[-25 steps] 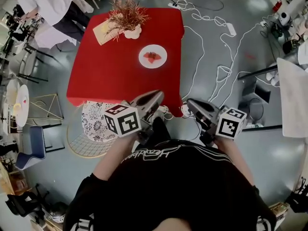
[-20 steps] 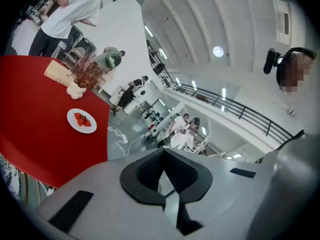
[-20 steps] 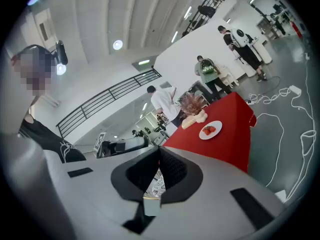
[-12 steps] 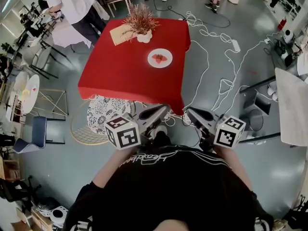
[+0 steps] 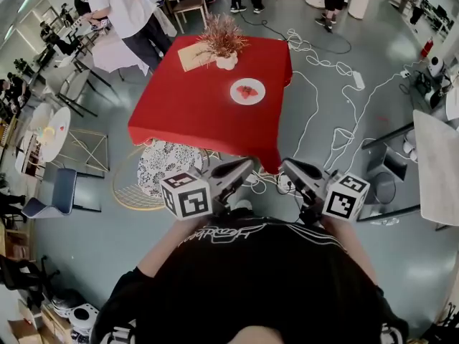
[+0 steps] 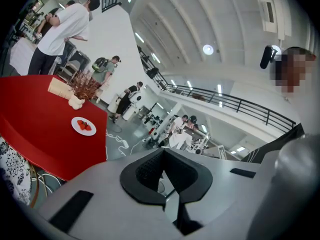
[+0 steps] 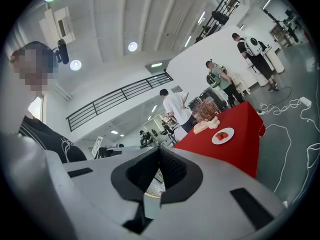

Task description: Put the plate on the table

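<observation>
While the left gripper (image 5: 246, 166) and right gripper (image 5: 289, 166) hang clenched on nothing, trailing cables (image 5: 305, 47) could trip the person, jolting the plate (image 5: 247, 91).

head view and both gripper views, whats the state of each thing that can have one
left gripper: fingers shut, nothing between them, short of the table
right gripper: fingers shut, nothing between them, short of the table
plate: flat on the red table, red fruit on it, no gripper touching it
dried plant: upright in its white vase at the table's far side
</observation>
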A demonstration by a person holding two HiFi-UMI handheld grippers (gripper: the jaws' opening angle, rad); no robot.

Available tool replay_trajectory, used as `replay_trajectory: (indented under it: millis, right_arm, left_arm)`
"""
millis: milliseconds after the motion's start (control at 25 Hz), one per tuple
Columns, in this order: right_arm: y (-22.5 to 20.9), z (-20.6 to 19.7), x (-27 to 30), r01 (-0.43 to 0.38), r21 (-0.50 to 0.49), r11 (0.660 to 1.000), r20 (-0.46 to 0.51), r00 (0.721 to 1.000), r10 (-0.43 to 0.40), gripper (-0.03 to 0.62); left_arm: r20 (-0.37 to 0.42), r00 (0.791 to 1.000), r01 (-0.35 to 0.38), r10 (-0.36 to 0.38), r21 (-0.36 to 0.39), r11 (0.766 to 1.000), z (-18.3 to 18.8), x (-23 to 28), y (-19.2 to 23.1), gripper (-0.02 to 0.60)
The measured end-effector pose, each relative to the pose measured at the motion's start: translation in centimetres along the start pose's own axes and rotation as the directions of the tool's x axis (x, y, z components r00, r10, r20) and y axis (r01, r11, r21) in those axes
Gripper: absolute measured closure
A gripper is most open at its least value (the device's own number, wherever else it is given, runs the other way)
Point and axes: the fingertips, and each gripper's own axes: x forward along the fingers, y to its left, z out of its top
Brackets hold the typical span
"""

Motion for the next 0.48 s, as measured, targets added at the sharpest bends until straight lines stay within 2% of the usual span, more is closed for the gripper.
replay_trajectory:
  millis: [480]
  right_arm:
    - [0.62, -1.07, 0.16, 0.017, -0.023, 1.0, -0.021, 1.0, -0.018, 0.586]
  left_arm:
    - [-0.015, 1.0, 0.012, -0.011, 0.047, 0.999, -0.38, -0.27, -0.61, 0.574]
